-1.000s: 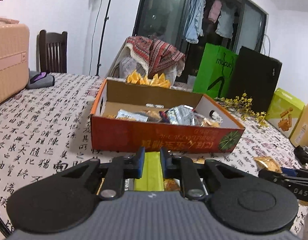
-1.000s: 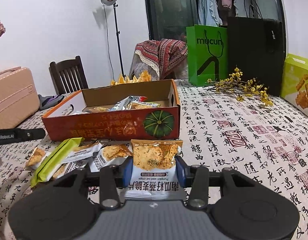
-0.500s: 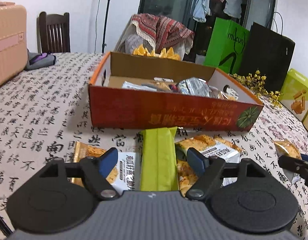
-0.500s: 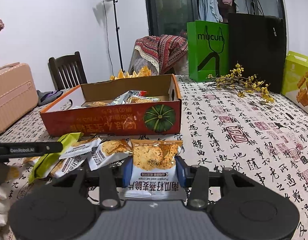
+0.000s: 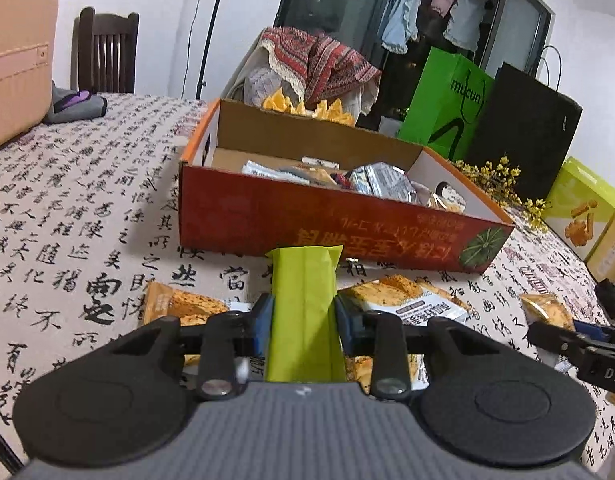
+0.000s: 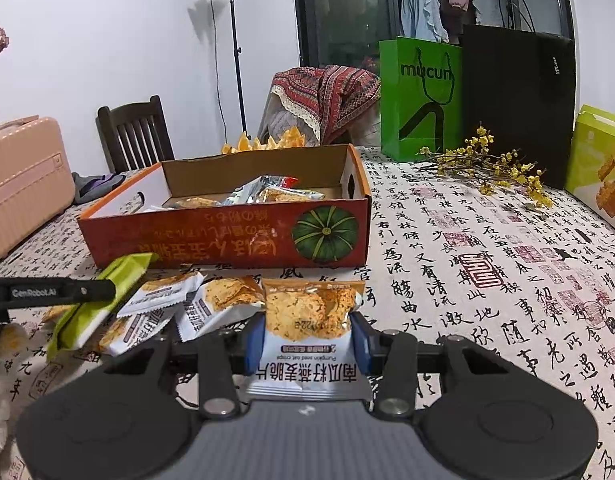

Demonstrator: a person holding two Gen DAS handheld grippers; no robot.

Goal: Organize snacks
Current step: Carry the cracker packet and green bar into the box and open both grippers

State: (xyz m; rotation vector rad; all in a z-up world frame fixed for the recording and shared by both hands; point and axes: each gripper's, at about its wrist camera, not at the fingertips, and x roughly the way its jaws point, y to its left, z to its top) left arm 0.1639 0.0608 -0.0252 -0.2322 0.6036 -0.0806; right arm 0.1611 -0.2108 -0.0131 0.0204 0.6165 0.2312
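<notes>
Pinching the green packet (image 5: pixel 303 300) just before the red box (image 5: pixel 307 220), the left gripper (image 5: pixel 303 320) has jaws that have just closed, apparently pressing it. The right gripper (image 6: pixel 305 344) clamps a pumpkin crisp packet (image 6: pixel 311 328) above the counter (image 6: pixel 487 280).

A lived-in home room is showing here: laundry (image 6: pixel 423 4) is hanging behind a dark glass door, a wooden chair (image 6: pixel 135 132) is standing by a desk (image 6: pixel 487 264) wearing a calligraphy-print cloth, and shopping bags (image 6: pixel 421 100) are crowding it.
</notes>
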